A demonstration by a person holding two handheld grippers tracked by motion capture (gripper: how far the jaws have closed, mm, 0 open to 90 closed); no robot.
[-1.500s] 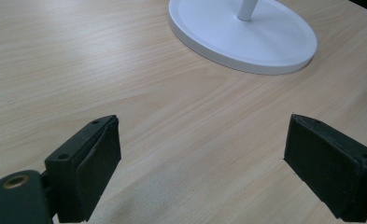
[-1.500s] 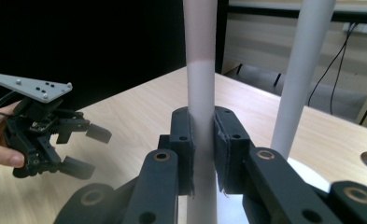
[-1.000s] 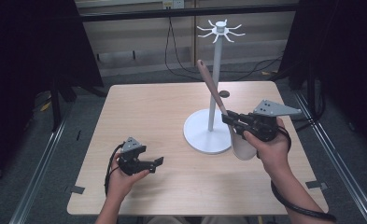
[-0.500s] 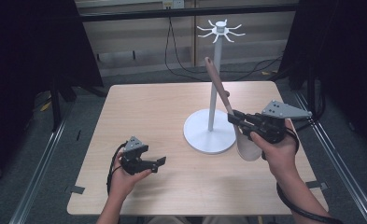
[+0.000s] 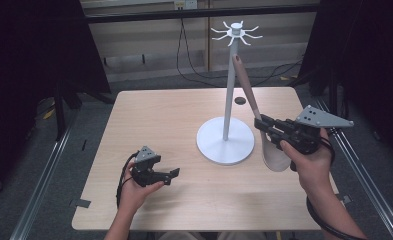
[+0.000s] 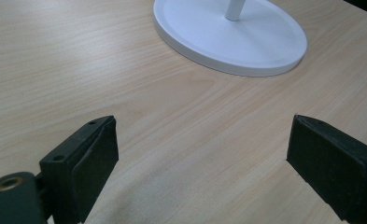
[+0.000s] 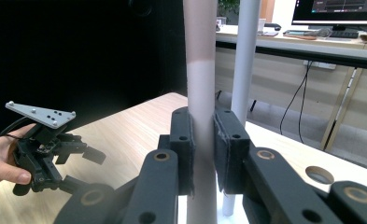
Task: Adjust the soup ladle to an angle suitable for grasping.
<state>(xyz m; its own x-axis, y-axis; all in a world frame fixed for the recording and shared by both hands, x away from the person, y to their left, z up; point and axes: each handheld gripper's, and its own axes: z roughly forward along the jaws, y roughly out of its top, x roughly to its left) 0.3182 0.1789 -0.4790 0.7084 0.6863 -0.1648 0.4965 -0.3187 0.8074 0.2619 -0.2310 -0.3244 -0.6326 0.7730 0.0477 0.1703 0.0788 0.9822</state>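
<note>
At the right side of the light wooden table (image 5: 184,125), your right gripper (image 5: 260,124) pinches the handle of a long spatula with a brownish-pink handle and a pale rounded blade (image 5: 275,154), jaws pressed together on the shaft (the right gripper view shows both pads flat against it). The spatula is lifted off the table, blade down, handle tip leaning up toward the white hook crown (image 5: 236,31) of the white pole stand with a round base (image 5: 225,145). Pick-up is complete. Hanging remains: the handle end is not yet on any hook. Your left gripper (image 5: 168,176) rests low over the table, jaws spread and empty.
</note>
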